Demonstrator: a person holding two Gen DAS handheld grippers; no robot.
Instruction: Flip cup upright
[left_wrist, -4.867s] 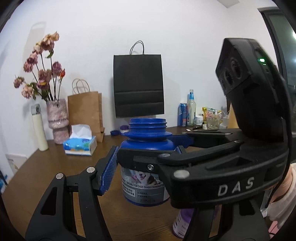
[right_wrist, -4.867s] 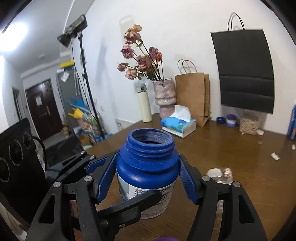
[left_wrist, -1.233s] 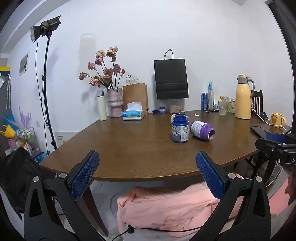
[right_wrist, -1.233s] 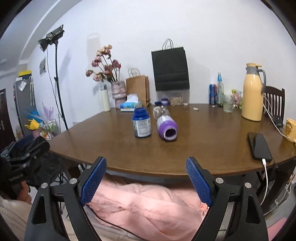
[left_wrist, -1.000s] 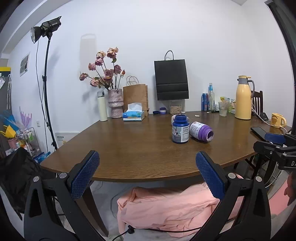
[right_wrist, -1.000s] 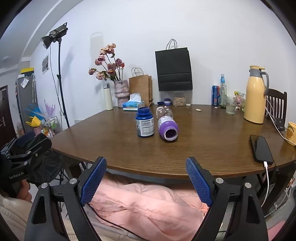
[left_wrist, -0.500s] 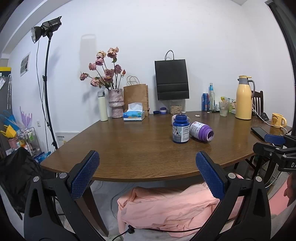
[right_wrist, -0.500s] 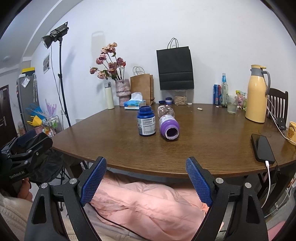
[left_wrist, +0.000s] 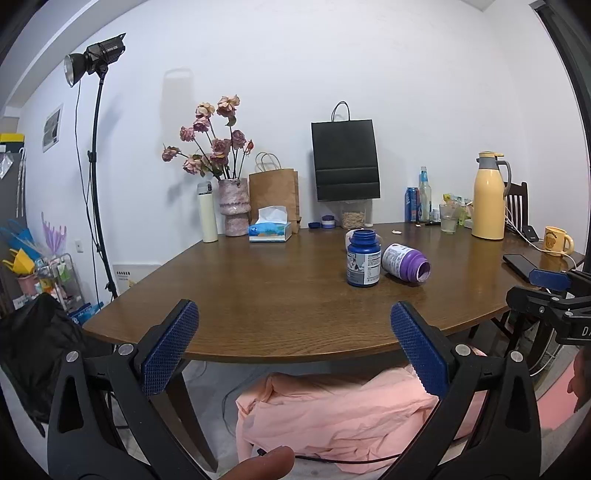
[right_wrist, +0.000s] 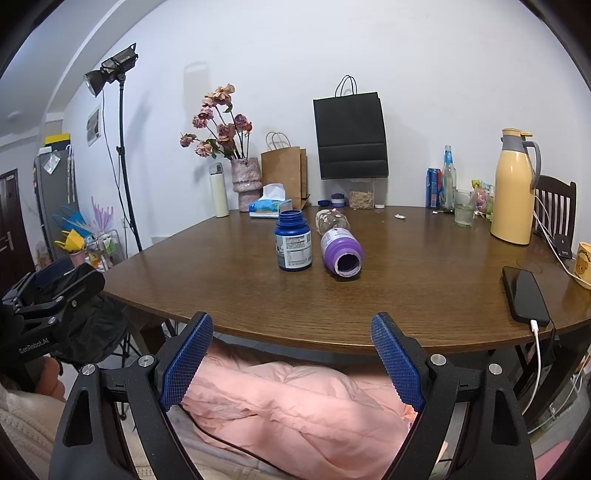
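1. On the surface (right_wrist: 406, 295), the purple bottle (right_wrist: 340, 245) lies tipped, mouth toward 6 o'clock, just beside the upright blue bottle (right_wrist: 293, 242).
2. Left tongs (left_wrist: 295, 349) and right tongs (right_wrist: 291, 365) hang released, empty, well short.
3. Advice: grip the purple bottle's body crosswise, away from its neighbour, then rotate the mouth up.

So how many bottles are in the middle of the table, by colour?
Blue bottle, standing up: 1
Purple bottle, lying on its side: 1
Total: 2

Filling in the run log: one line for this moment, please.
left gripper: open, empty | right gripper: open, empty | blue jar: upright | purple jar: on side
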